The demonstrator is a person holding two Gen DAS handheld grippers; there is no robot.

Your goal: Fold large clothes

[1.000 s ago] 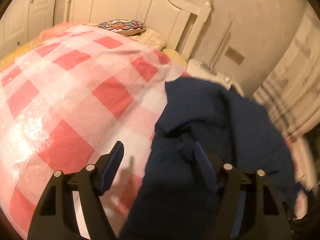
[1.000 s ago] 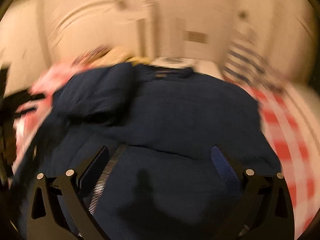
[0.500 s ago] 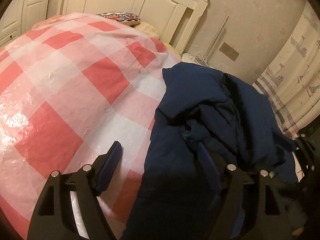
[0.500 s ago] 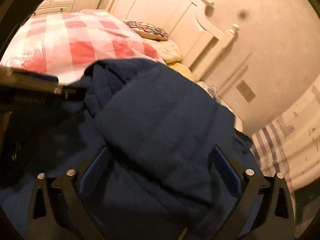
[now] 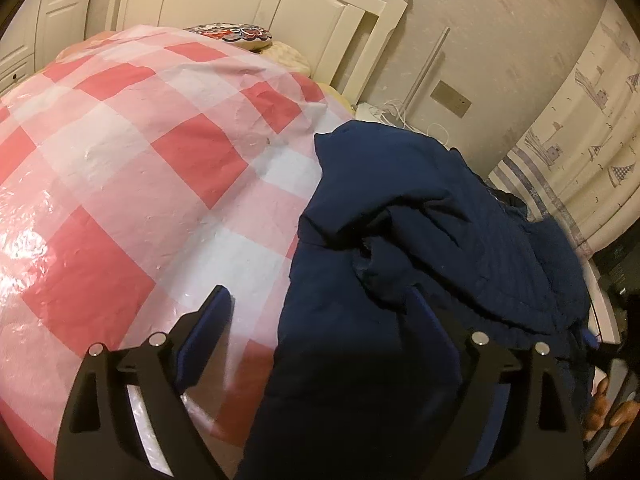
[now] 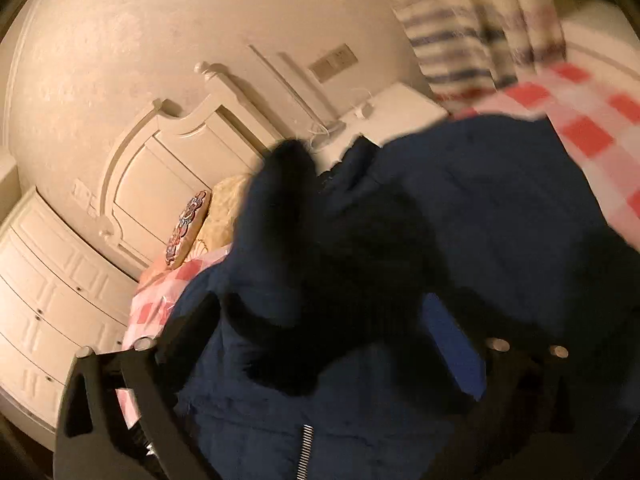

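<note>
Left wrist view: a dark navy padded jacket (image 5: 420, 280) lies bunched on a bed, on a glossy pink-and-white checked cover (image 5: 132, 184). It sits toward the bed's right side, its far edge near the wall and a patterned curtain (image 5: 580, 128). The left claw (image 5: 320, 320) stands wide open, having just been opening. The jacket's near edge lies between the two fingers, but the left finger is over bare cover and nothing is gripped. A hand (image 5: 608, 412) shows at the lower right corner. The jacket looks soft, thick and bulky, probably light for its size; the sheeny cover may let it slide. The near hem or a sleeve end looks the best place to pinch. To the left the cover is bare, giving wide room to spread the jacket.

Right wrist view: tilted and blurred. The right claw (image 6: 320, 340) has just opened, and its fingers stand wide. A rumpled fold of jacket (image 6: 500, 208) rises between them; no pinch shows. A metal zip (image 6: 306, 452) runs near the bottom. The headboard (image 6: 160, 168), a pillow (image 6: 188, 228) and a drawer unit (image 6: 48, 300) bound the far side.
</note>
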